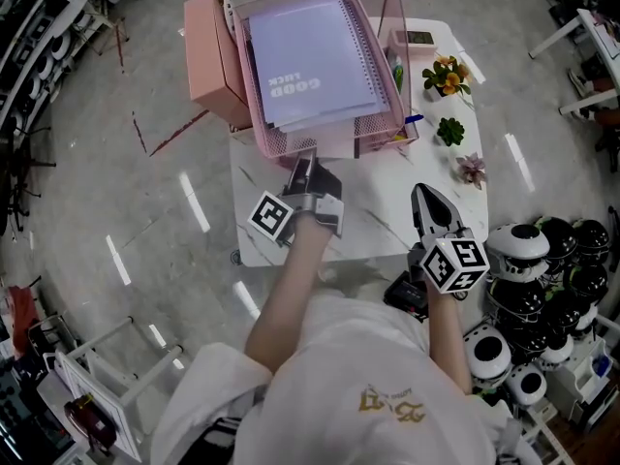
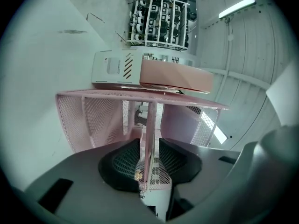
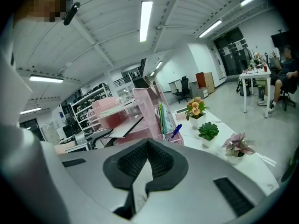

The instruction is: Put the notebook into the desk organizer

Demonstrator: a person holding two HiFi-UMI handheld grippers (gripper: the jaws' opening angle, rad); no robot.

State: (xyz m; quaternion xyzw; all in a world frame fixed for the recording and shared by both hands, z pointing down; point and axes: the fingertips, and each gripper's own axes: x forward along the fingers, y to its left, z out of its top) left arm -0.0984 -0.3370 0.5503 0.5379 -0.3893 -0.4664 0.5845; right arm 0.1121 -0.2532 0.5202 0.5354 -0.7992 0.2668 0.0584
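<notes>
Surface (image 1: 387,223): carried the organizer.
Organizer (image 1: 291,144): pink mesh.
Notebook (image 1: 310,61): lay flat in the top tray, seemingly placed.
Left gripper (image 1: 308,169): jaws spread astride the tray's front rim, not pinching; best drawn straight back, clear of the mesh.
Right gripper (image 1: 426,197): jaws pressed together, empty.

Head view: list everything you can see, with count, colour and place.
desk organizer: one, pink mesh, far part of the table
notebook: one, lavender, lying in the organizer's top tray
box: one, pink, at the organizer's left side
pens: a few, green and blue, organizer's right side
potted plants: three, orange-flowered, green, pinkish, table's right edge
table: one, white
round shells: many, black and white, floor at right
left gripper: one, grey, jaws apart around organizer's front edge
right gripper: one, grey, jaws together, empty, over table's near right
</notes>
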